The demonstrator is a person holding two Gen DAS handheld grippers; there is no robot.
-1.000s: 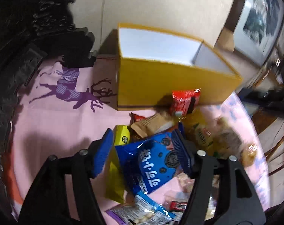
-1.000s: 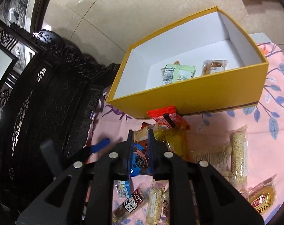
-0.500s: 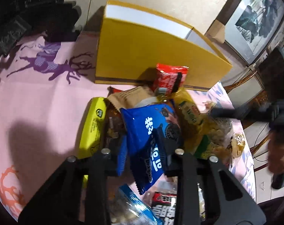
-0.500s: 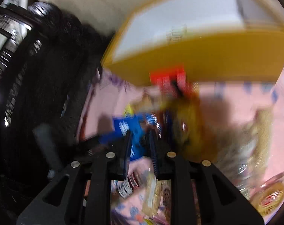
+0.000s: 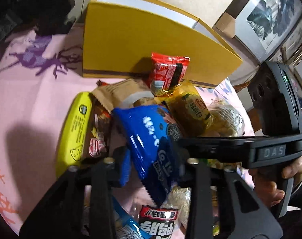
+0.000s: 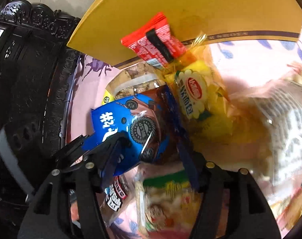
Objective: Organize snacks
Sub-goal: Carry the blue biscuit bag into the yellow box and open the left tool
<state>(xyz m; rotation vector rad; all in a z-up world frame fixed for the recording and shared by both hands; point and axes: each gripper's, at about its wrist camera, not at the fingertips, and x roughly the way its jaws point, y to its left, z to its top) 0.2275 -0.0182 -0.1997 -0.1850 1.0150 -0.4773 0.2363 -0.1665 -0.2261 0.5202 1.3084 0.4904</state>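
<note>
A blue cookie packet [image 5: 151, 137] lies on a heap of snacks on the pink cloth. My left gripper [image 5: 151, 161] is shut on the blue cookie packet at its lower end. My right gripper [image 6: 151, 159] is open, low over the heap, its jaws on either side of the same packet [image 6: 131, 123]. The yellow box [image 5: 143, 45] stands behind the heap; a red packet [image 5: 168, 69] leans on its front wall. The right gripper's finger [image 5: 220, 143] crosses the left wrist view from the right.
Around the blue packet lie a yellow bar [image 5: 75, 131], a tan bag [image 5: 119, 93], a yellow bread packet [image 5: 192, 111] and clear bags [image 5: 226, 117]. A carved dark chair [image 6: 27, 79] stands left. The pink cloth [image 5: 23, 103] is bare at left.
My left gripper closed on the blue packet. My right gripper dropped to the heap, swung in from the right and opened from shut.
</note>
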